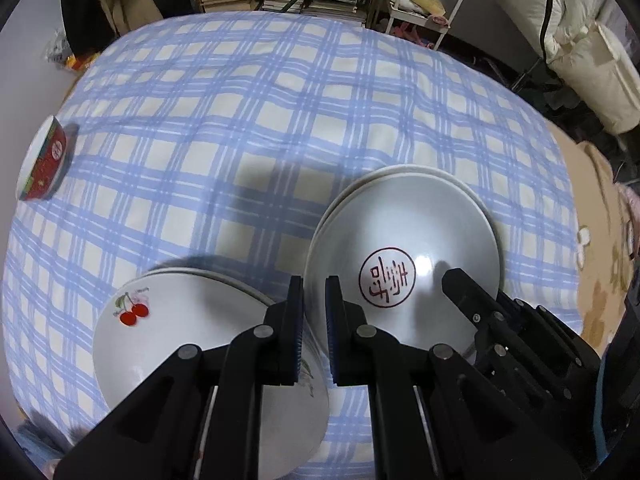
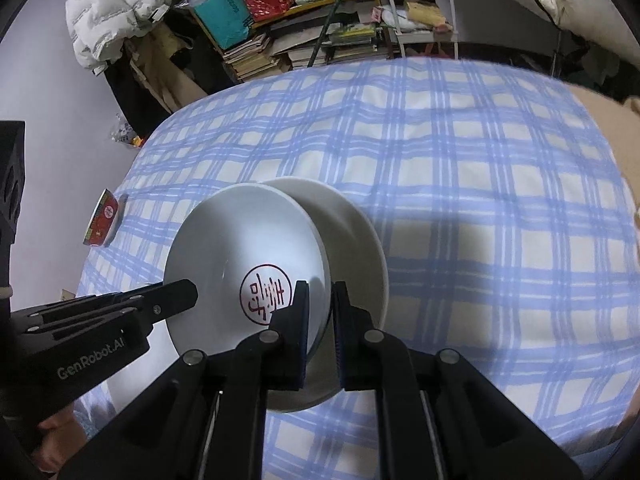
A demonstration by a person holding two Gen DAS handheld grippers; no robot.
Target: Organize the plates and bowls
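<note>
**Ann:** Blue-checked cloth [image 1: 248, 128] is covering the whole table, with stacked books [image 2: 256, 56] and a white rack [image 1: 432, 4] crowding the back wall.

**Ben:** And front and centre, the seal plate [image 1: 404, 248] is sitting tilted over a plain plate [image 2: 360, 236] beneath it. Both grippers are pinching it!

**Ann:** Right you are. The left gripper [image 1: 315, 320] is closing narrow on its left rim, while the right gripper [image 2: 320, 320] is clamping the near right edge, fingers tight.

**Ben:** Just beside it, lower left, the cherry plate [image 1: 192, 344] is lying on top of another plate, touching the left gripper's outer finger [image 1: 294, 328].

**Ann:** Further out, a red bowl [image 1: 46, 162] is standing alone at the cloth's far left edge, well apart from the plates.

**Ben:** And a puffy white jacket [image 2: 116, 4] is hanging up in the corner.
</note>
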